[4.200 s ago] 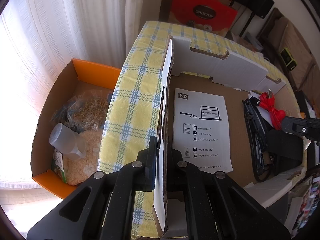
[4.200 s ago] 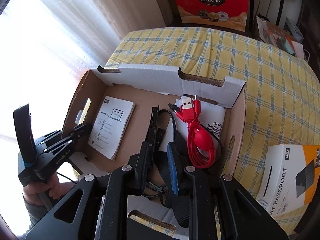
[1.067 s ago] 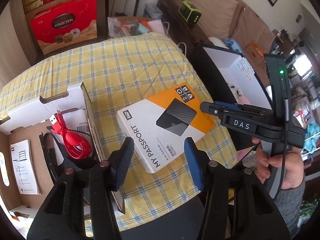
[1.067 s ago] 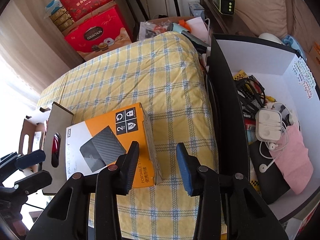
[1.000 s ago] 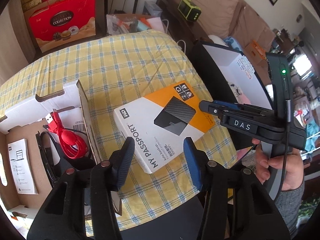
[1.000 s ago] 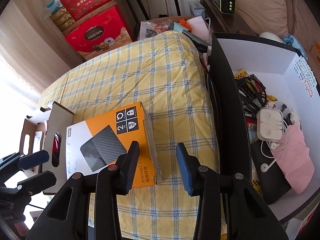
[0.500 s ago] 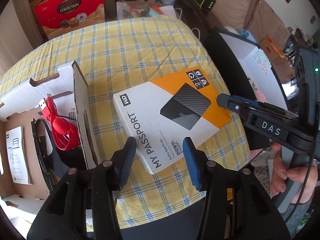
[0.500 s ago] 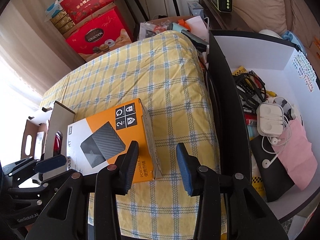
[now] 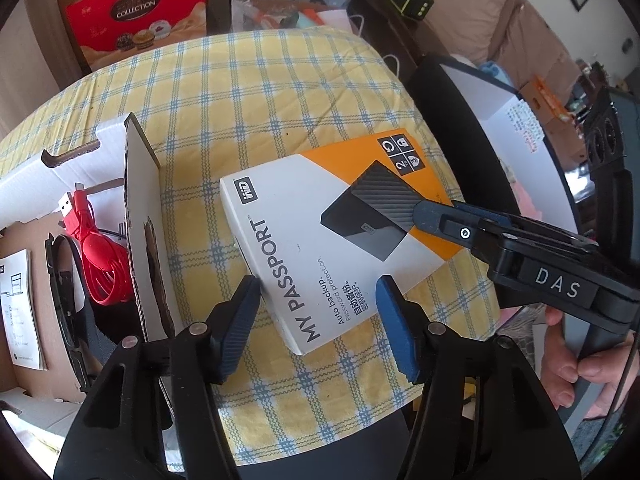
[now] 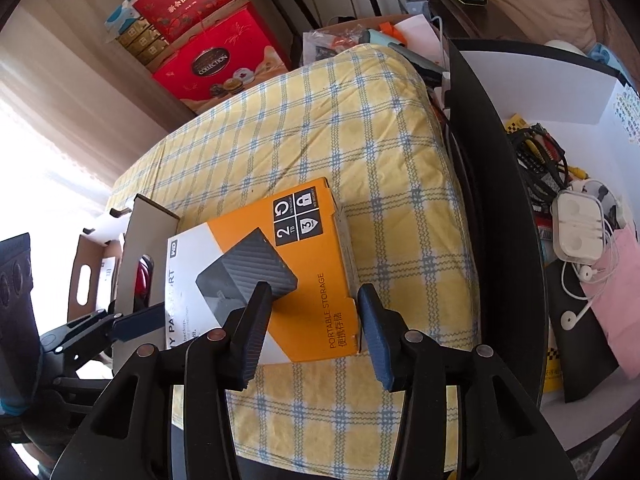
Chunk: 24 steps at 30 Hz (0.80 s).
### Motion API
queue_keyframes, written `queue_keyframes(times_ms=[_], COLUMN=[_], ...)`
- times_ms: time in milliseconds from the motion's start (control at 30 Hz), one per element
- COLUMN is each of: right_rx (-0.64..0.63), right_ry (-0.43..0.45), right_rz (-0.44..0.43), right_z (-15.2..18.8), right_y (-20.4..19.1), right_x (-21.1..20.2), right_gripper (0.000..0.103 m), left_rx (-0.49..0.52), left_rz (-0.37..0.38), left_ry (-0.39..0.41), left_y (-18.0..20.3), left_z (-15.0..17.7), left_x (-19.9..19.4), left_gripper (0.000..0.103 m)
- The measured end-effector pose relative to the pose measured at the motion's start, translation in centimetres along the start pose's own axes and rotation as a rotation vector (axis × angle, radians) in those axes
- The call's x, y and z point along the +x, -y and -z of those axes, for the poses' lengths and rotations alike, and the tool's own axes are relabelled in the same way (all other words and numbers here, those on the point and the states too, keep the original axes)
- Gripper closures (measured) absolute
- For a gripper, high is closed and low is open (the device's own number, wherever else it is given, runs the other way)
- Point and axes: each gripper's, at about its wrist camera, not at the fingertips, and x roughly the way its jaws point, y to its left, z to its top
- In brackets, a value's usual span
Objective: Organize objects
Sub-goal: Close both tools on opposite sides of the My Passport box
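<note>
Left wrist view: The left gripper (image 9: 316,308) points steeply down at the near white corner of the MY PASSPORT box (image 9: 320,240). The box lies flat on the yellow checked tablecloth (image 9: 256,100), just right of the open cardboard tray (image 9: 140,216). The jaws have just been opening. The 2 blue-padded fingers (image 9: 394,334) stand apart on either side of the box corner. The left pad is at the box's edge; the right pad stands clear of it. No grip is applied.

The tray holds a red USB cable (image 9: 96,248), a black cable beside it and a folded white leaflet (image 9: 18,300) at the far left. The right gripper (image 9: 424,216) enters from the right, held by a hand (image 9: 580,372), with its tip over the orange end of the box. From this view, contact with the box cannot be determined. A red gift box (image 9: 136,8) stands beyond the table.

Right wrist view: The right gripper (image 10: 316,320) hangs over the near orange corner of the MY PASSPORT box (image 10: 288,264). Its jaws have just been opening. The 2 fingers (image 10: 374,336) are spread, with the corner in the gap. The left finger overlaps the box's top face and the right finger stands just beside its side wall. The pads are not pressing.

The left gripper (image 10: 124,324) is visible at the box's far white end, beside the tray wall (image 10: 140,248). To the right of the table, a white-lined bin (image 10: 520,60) contains earphones, cables and a pink cloth.
</note>
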Motion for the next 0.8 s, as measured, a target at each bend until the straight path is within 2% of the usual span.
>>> queue_keyframes(times_ms=[167, 400, 567, 800], right_rx=[-0.015, -0.065, -0.131, -0.196], right_ry=[0.02, 0.109, 0.14, 0.122], right_rz=[0.02, 0.031, 0.021, -0.046], right_z=[0.2, -0.3, -0.5, 0.0], right_y=[-0.7, -3.1, -6.4, -11.6], right_x=[-1.3, -6.0, -7.6, -6.6], right_gripper=[0.057, 0.057, 0.057, 0.058], left_rx=[0.004, 0.014, 0.013, -0.024], left_rz=[0.031, 0.085, 0.069, 0.01], left_ry=[0.052, 0.144, 0.2, 0.251], left_y=[0.2, 0.0, -1.8, -6.6], left_z=[0.1, -0.2, 0.3, 1.4], left_x=[-1.8, -6.6, -9.8, -13.0], left_gripper=[0.048, 0.048, 0.049, 0.049])
